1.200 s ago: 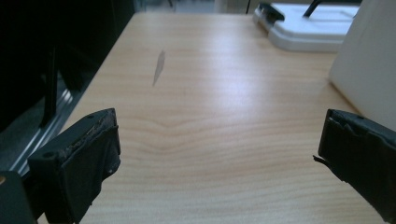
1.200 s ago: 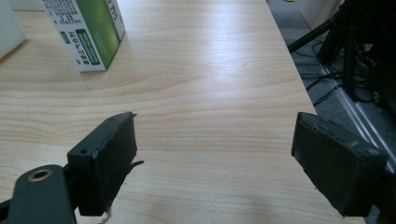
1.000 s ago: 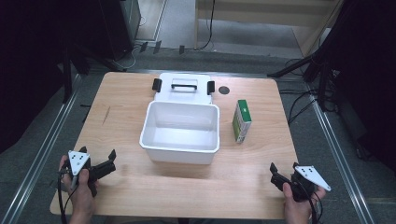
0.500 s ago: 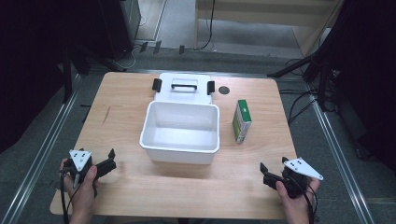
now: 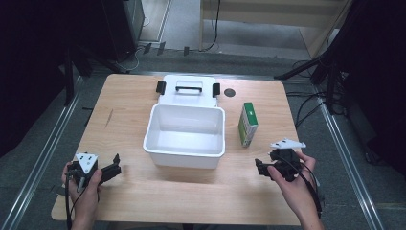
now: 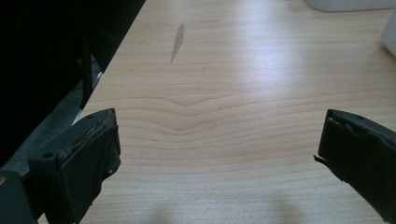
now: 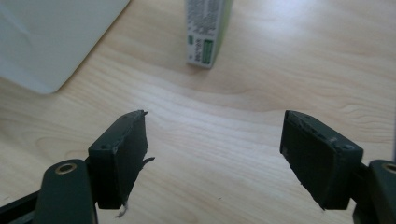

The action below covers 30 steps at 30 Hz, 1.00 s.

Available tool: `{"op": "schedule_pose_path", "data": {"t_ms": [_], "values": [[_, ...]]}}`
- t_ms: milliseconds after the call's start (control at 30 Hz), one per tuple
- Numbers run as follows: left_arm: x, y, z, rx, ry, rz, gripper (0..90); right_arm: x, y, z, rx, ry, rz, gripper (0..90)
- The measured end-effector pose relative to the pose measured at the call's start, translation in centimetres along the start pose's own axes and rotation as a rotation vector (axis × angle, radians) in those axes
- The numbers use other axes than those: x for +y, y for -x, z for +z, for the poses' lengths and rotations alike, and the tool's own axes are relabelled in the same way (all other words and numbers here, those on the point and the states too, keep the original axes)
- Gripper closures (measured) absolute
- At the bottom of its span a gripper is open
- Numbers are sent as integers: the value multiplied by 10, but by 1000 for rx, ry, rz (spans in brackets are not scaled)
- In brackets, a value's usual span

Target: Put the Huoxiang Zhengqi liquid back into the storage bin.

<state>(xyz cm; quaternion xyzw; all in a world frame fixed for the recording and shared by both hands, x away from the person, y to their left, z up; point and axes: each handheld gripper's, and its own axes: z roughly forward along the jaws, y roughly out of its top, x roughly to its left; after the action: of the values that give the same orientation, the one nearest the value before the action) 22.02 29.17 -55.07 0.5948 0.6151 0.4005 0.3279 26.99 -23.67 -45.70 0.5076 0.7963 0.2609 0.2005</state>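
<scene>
A white open bin (image 5: 184, 159) stands at the table's middle, its inside bare. Its lid (image 5: 189, 98), with a black handle and two black latches, lies flat just behind it. A green and white carton (image 5: 247, 123) rests to the right of the bin. My left gripper (image 5: 114, 168) is held low at the front left, open over bare wood (image 6: 217, 154). My right gripper (image 5: 261, 167) is at the front right, open (image 7: 212, 154), aimed at the carton (image 7: 205, 28) with the bin's corner (image 7: 51, 37) to its left.
A small black round disc (image 5: 230, 92) sits on the table behind the carton. A grey streak (image 6: 177, 39) marks the wood at the left. The bin's edge (image 6: 390, 32) shows at the far right of the left gripper view. Dark stands and cables surround the table.
My right gripper has moved left and forward, closer to the carton and the bin's front right corner. The left gripper has hardly moved.
</scene>
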Motion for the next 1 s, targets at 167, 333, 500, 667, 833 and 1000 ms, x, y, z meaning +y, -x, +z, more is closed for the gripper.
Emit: {"op": "schedule_pose_path", "data": {"t_ms": [167, 333, 500, 667, 833, 1000], "values": [[0, 3, 0, 8, -13, 35, 0, 27, 1, 6, 60, -147, 9, 234], [0, 5, 1, 15, -16, 50, 0, 60, 6, 6, 123, -316, -7, 152], [0, 5, 1, 12, -22, 48, 0, 91, 2, 1, 76, -391, -40, 154], [0, 6, 2, 16, -20, 55, 0, 113, 0, 1, 43, -413, -16, 316], [1, 6, 2, 16, -22, 55, 0, 146, 0, 8, 75, -510, 3, 424], [1, 6, 2, 15, -26, 50, 0, 160, -2, 16, 10, -551, 2, 455]]}}
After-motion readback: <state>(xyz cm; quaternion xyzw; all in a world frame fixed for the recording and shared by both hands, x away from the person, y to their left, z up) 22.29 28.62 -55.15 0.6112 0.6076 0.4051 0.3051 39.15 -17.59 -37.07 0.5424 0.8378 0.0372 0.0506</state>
